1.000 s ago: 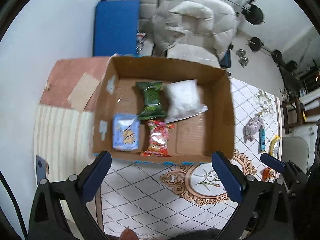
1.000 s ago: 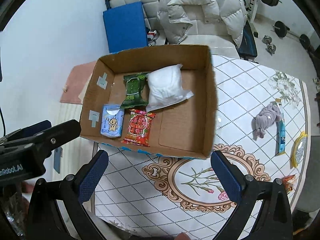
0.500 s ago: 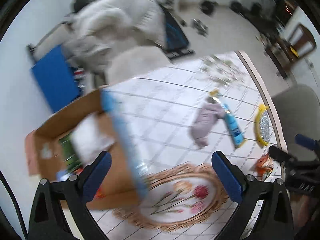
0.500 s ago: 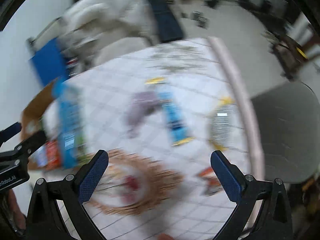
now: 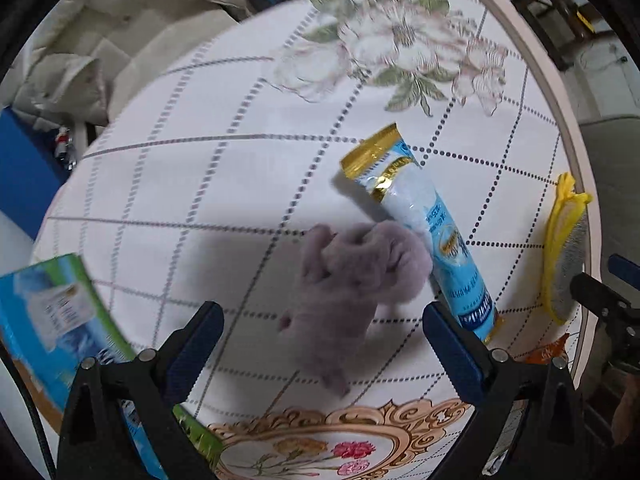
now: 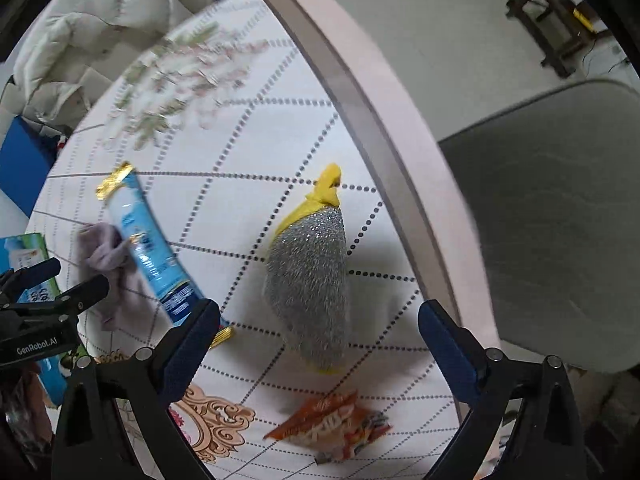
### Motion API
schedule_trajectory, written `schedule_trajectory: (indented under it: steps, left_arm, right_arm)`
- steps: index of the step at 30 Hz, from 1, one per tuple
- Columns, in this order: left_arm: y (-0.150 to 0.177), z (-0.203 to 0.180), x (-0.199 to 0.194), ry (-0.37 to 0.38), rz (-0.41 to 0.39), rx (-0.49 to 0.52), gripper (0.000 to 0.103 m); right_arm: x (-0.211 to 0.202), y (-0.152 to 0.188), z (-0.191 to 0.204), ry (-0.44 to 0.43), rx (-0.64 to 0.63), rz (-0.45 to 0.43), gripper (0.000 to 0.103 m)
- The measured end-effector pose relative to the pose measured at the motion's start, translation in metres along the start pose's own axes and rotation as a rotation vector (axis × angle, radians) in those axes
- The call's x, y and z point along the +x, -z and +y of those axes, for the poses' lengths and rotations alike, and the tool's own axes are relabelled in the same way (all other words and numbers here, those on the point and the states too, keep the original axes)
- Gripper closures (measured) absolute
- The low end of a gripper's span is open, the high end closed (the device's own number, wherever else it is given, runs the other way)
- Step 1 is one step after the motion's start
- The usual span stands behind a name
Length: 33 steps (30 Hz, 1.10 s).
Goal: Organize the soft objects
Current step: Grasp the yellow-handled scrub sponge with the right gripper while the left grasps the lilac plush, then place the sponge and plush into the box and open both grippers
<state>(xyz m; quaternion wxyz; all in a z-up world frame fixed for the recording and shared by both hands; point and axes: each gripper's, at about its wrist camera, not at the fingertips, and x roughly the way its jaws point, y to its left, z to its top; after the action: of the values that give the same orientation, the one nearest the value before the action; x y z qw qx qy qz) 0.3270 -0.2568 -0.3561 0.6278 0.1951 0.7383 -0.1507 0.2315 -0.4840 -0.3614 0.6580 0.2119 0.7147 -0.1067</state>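
A purple plush toy lies on the tablecloth, between and just ahead of my open left gripper. A blue and gold tube packet lies against its right side. A silver and yellow scouring pad lies ahead of my open right gripper; it also shows in the left wrist view. An orange snack packet lies below the pad. The plush and the tube show at the left of the right wrist view. The cardboard box's printed outer wall stands at the left.
The table edge curves past on the right, with a grey chair seat beyond it. A white padded jacket lies on a chair behind the table. The left gripper's body shows at the left of the right wrist view.
Both grippers have swung right from the box and moved down close to the table. The left is now over the plush, the right over the scouring pad. Both stayed open.
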Motion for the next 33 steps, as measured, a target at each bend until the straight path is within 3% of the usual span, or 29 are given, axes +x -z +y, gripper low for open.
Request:
schedule_trajectory:
  steps: [1, 3, 5, 7, 8, 13, 18, 23, 27, 30, 33]
  left_arm:
    - [-0.001, -0.002, 0.005, 0.004, 0.013, 0.001, 0.015]
    - [-0.002, -0.004, 0.012, 0.016, 0.040, -0.001, 0.052]
    - [0.004, -0.006, 0.019, 0.012, 0.056, -0.004, 0.063]
    - [0.011, -0.006, 0.018, 0.015, 0.041, -0.013, 0.064]
    - [0.015, -0.004, 0.017, 0.018, 0.035, -0.026, 0.065]
    - [0.045, 0.012, -0.009, 0.082, -0.039, -0.107, 0.066]
    - [0.108, 0.045, -0.069, 0.169, -0.183, -0.189, 0.066]
    - [0.172, 0.117, -0.130, 0.198, -0.297, -0.317, 0.066]
    - [0.214, 0.199, -0.158, 0.113, -0.333, -0.416, 0.066]
    - [0.235, 0.266, -0.159, 0.042, -0.319, -0.502, 0.066]
    - [0.248, 0.327, -0.137, 0.013, -0.271, -0.581, 0.066]
  right_arm:
    - [0.006, -0.002, -0.001, -0.007, 0.005, 0.014, 0.004]
    - [0.018, -0.006, -0.003, -0.015, 0.013, 0.038, 0.009]
    - [0.028, -0.008, -0.005, -0.022, 0.021, 0.059, 0.016]
    - [0.036, -0.008, -0.005, -0.032, 0.031, 0.082, 0.031]
    - [0.037, -0.007, -0.006, -0.036, 0.035, 0.087, 0.046]
    - [0.026, 0.003, 0.005, -0.042, 0.029, 0.044, 0.050]
    - [-0.031, 0.039, 0.043, -0.131, -0.053, -0.042, 0.051]
    - [-0.093, 0.080, 0.137, -0.236, -0.229, -0.110, 0.051]
    - [-0.119, 0.115, 0.243, -0.317, -0.396, -0.120, 0.051]
    - [-0.126, 0.125, 0.318, -0.312, -0.494, -0.135, 0.051]
    - [-0.113, 0.126, 0.390, -0.252, -0.544, -0.154, 0.051]
